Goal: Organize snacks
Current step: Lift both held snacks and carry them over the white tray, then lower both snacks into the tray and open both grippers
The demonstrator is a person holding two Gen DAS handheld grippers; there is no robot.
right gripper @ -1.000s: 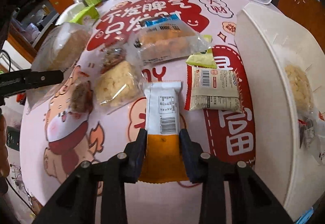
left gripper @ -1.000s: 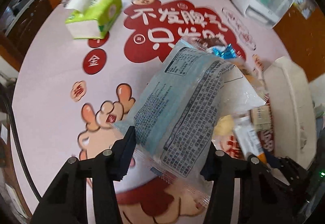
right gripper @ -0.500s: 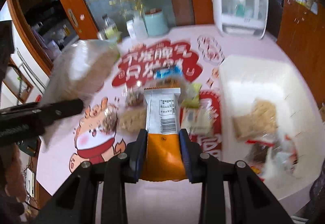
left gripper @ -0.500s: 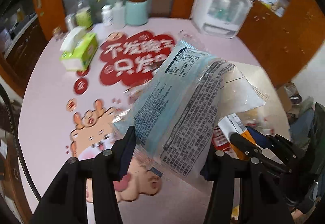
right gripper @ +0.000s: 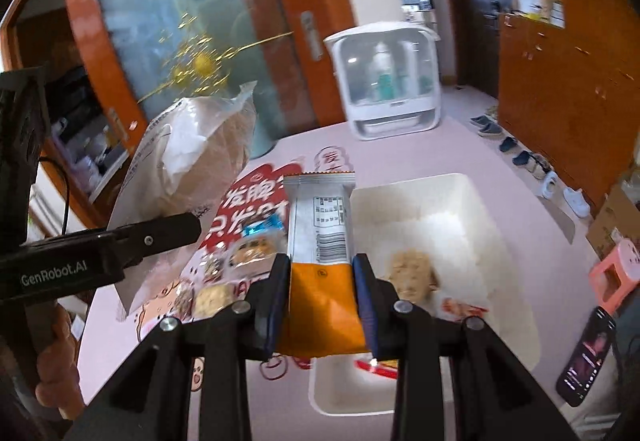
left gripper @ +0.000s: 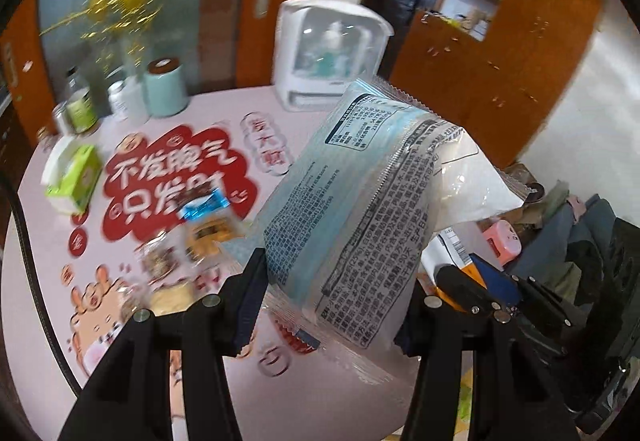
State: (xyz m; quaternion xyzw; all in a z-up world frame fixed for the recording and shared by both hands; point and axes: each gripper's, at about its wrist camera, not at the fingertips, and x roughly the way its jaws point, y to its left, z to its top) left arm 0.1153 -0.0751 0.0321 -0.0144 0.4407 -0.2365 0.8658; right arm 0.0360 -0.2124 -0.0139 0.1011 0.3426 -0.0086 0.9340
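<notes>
Bin on table right of loose snacks, appliance behind, tissue box far left

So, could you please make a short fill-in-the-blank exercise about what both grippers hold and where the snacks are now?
1. The right gripper is shut on a packet that is white above and ____ below.
2. The left gripper holds a large pale ____ bag.
3. A few snacks already lie inside the ____ bin.
4. A box of ____ stands on the table.

Missing words: orange; blue; white; tissues
</notes>
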